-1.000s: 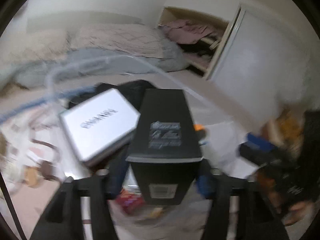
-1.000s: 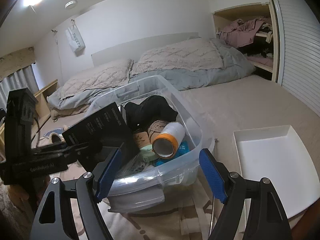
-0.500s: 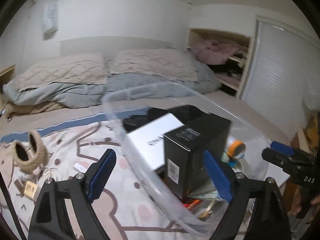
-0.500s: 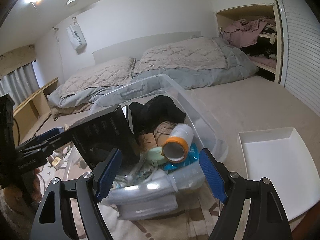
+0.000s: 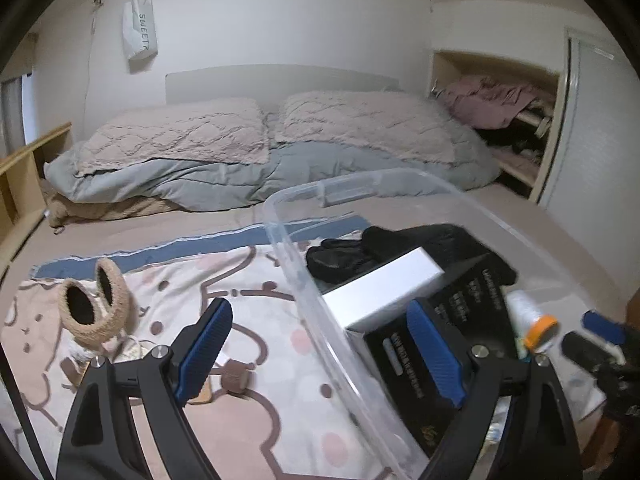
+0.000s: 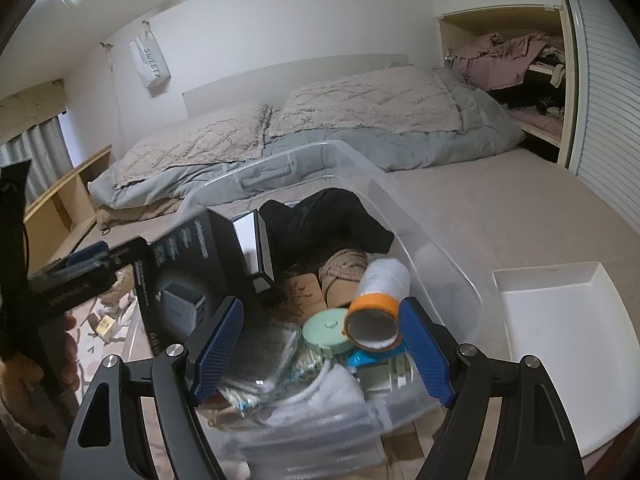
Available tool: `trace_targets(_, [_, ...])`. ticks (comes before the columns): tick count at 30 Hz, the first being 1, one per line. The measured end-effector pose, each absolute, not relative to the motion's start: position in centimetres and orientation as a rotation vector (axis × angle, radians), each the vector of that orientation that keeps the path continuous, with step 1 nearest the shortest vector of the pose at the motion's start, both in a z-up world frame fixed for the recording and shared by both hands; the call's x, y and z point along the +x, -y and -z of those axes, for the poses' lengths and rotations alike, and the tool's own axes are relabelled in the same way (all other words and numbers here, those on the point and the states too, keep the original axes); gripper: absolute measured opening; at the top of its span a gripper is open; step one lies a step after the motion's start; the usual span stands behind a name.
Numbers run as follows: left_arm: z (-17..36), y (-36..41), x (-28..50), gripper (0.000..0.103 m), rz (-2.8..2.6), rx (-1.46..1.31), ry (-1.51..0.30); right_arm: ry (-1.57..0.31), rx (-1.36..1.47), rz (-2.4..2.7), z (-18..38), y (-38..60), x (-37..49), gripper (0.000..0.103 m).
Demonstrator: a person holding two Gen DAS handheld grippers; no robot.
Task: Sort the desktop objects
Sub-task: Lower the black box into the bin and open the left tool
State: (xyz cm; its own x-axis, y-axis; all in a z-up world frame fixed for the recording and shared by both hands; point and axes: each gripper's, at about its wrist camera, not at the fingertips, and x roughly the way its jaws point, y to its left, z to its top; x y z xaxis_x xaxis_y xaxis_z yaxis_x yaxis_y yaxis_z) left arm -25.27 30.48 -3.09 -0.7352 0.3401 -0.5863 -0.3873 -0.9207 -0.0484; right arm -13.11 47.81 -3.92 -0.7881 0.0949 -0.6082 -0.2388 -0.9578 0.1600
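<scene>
Since the whole job is getting loose stuff sorted, the clear plastic bin (image 6: 440, 264) is doing most of the work here. It sits on the patterned blanket (image 5: 248, 412) spread over the bed, right in front of both my hands so either one can reach in. Just to its right sits a white tray (image 6: 568, 344), empty as far as I can see, so I'd guess that's where a second category goes.

Inside the bin, the black box (image 6: 188, 276) leans on its edge against the left wall, with a white box (image 5: 384, 292) tucked behind it. They're tall, so standing them at the side leaves the middle free. Black fabric (image 6: 328, 220) is bunched at the back, probably because it squashes anywhere. The small bits pile up at the front: a white roll with an orange end (image 6: 376, 304) and a mint round tin (image 6: 326, 330).

My left gripper (image 5: 320, 356) has its jaws spread wide with nothing gripped, straddling the bin's near wall. My right gripper (image 6: 320, 352) is wide and empty too, hovering over the front pile.

Still out on the blanket: the woven slippers (image 5: 94, 308), so not done yet.
</scene>
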Motion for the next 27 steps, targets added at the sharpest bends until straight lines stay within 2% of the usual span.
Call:
trace_targets(8, [4.1,-30.8,-24.4,0.089,-2.516,-0.852,-0.146,-0.339,-0.924,-2.79,3.0,-47.3,-14.7,0.08])
trace_targets(15, [3.1,-27.9,-23.4,0.089,-2.547,-0.824,-0.031,-0.36,-0.943,-2.805,1.5,-46.1,-17.5,0.08])
trace_targets(27, [3.0,-24.1,-22.6,0.09,-2.534,-0.829,0.057,-0.123,-1.061,-2.72,1.7,-41.5,-24.1,0.08])
